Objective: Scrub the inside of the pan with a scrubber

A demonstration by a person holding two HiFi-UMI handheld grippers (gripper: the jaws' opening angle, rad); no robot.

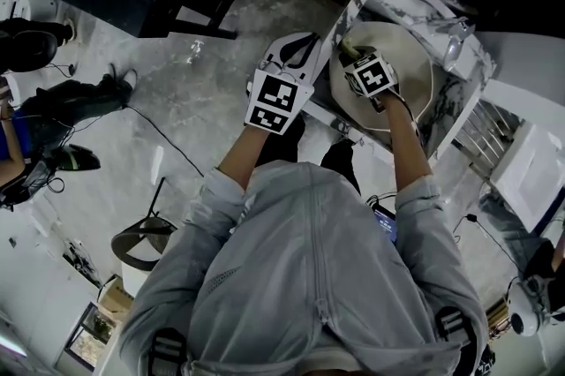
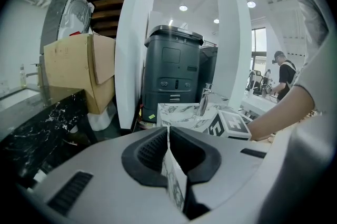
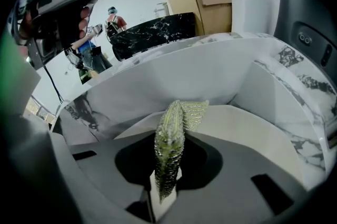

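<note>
Right, scrubbing looks under way: the right gripper [image 3: 166,178] pinches the green mesh scrubber [image 3: 171,136] low inside the cream pan [image 1: 413,56]. Just left of it, the left gripper [image 2: 168,150] is clamped on a thin marbled panel [image 2: 176,187]. Next move, I'd say: press down and sweep circles across the base. No lettering readable anywhere.

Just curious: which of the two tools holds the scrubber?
The right tool clamps the greenish scrubber; the left tool pinches a thin marbled edge instead.
</note>
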